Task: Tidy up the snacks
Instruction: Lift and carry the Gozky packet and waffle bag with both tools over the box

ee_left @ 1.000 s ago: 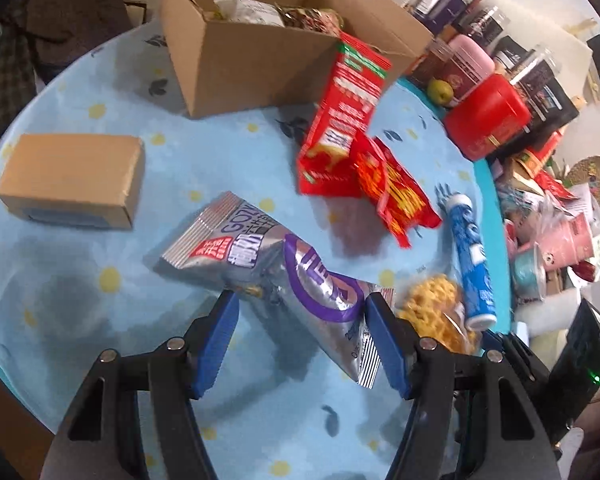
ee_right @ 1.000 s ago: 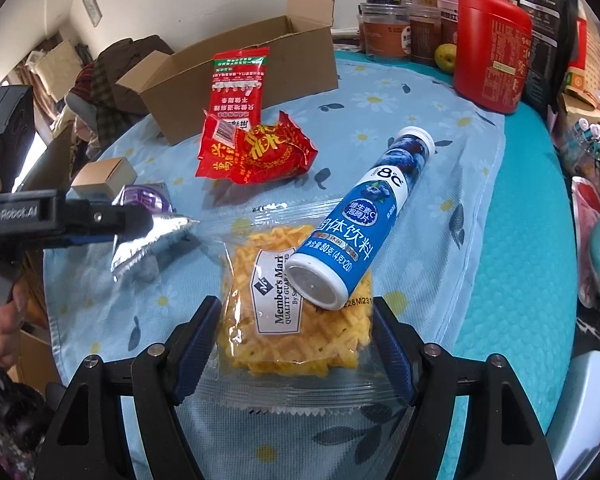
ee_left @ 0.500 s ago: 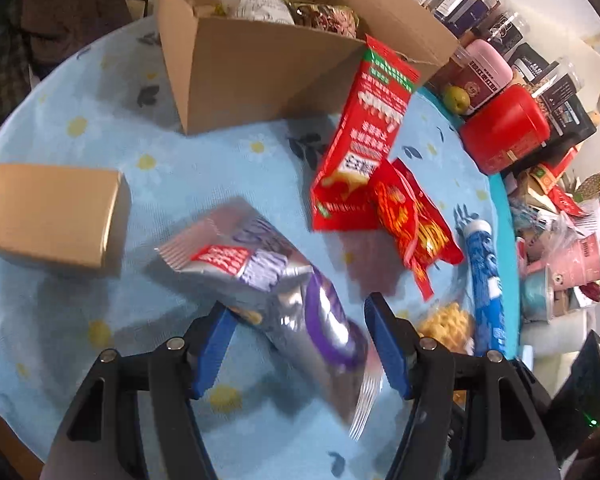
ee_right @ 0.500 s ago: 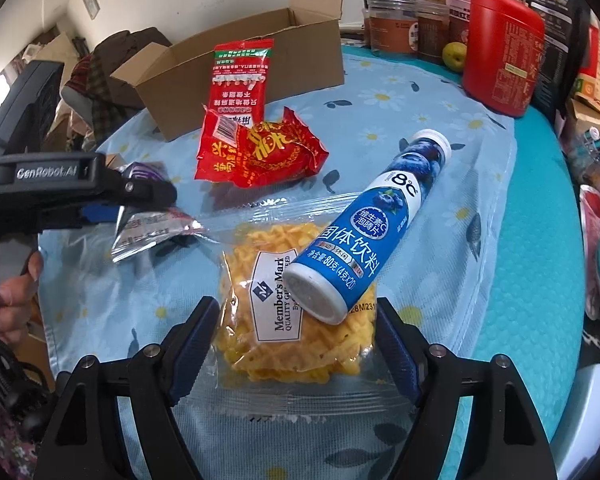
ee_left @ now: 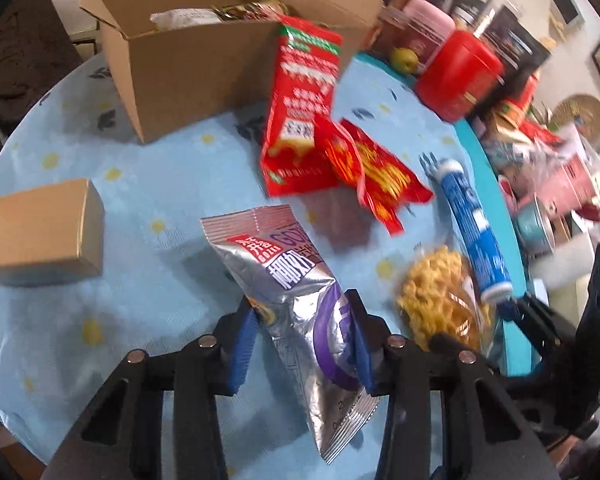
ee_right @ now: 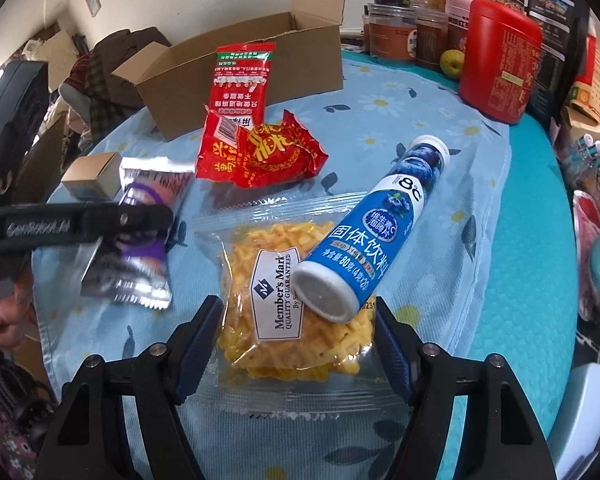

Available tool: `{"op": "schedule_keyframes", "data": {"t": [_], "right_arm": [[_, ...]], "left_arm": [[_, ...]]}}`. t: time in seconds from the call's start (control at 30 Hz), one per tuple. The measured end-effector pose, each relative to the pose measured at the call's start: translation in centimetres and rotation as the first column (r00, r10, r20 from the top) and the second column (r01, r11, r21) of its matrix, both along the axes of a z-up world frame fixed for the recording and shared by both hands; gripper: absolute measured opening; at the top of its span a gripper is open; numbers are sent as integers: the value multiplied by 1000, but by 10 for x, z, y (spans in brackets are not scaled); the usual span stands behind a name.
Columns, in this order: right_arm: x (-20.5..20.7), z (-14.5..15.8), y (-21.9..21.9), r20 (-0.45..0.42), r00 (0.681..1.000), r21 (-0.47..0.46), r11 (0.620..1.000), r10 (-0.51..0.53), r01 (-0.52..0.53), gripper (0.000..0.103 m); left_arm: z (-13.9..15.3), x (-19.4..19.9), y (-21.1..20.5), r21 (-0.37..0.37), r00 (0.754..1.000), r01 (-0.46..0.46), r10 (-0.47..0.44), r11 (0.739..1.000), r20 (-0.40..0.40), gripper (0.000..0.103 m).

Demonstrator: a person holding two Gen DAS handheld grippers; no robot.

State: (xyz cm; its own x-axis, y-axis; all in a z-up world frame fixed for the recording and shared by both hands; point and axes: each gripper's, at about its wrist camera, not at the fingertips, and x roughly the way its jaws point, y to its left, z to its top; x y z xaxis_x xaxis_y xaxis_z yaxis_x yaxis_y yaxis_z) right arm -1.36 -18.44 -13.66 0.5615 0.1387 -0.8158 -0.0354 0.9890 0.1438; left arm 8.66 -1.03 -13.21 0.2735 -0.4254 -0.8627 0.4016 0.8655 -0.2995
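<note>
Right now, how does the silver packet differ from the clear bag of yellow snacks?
The silver packet is opaque foil with purple print; the clear bag shows its yellow pieces and bears a white label. The silver packet is pinched in the left tool, whose jaws have just been closing; the clear bag lies flat on the cloth between the right tool's open jaws. A blue tube rests on the clear bag; nothing rests on the silver packet. Both are sealed snack packs.

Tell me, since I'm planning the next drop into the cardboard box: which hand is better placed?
Left. Its gripper has just closed its jaws on the silver snack packet, ready to carry to the cardboard box. The right gripper is open around the yellow snack bag.
</note>
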Motion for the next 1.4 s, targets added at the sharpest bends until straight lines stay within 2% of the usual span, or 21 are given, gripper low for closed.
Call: {"op": "schedule_keyframes", "data": {"t": [0.33,0.47,0.6,0.7,0.77,0.87,0.9,1.0,1.2,1.4], "right_arm": [[-24,2,4,-20,1000,-5,1000,-2,2,74],[-28,2,10,-24,1000,-18,1000,6,-6,75],[-20,-2,14,-35,999,-41,999,8,-9,85],[-12,-6,28,-43,999,-124,992,20,-25,89],[-9,-9,31,-46,999,-159,987,25,-32,89],[-7,-9,30,-43,999,-147,989,26,-32,87],[-7,-9,30,-38,999,-149,988,28,-33,82],[-9,-7,28,-27,999,-142,989,41,-45,76],[-14,-4,26,-22,999,-93,995,40,-42,74],[-12,4,31,5,998,8,998,66,-66,74]], "left_arm": [[-1,-30,-12,39,992,125,-123,991,-38,42],[-2,-36,-19,86,990,141,-142,986,2,42],[-3,-42,-31,152,986,148,-158,977,57,42],[-5,-49,-41,233,976,153,-184,960,116,43],[-5,-50,-44,256,971,156,-195,954,137,44],[-4,-46,-38,216,974,150,-182,965,137,44],[-4,-45,-37,202,975,148,-177,968,136,43],[-3,-44,-35,186,977,131,-158,974,140,38],[0,-38,-25,103,988,123,-131,987,84,38],[9,-38,-14,64,992,88,-93,994,85,38]]}}
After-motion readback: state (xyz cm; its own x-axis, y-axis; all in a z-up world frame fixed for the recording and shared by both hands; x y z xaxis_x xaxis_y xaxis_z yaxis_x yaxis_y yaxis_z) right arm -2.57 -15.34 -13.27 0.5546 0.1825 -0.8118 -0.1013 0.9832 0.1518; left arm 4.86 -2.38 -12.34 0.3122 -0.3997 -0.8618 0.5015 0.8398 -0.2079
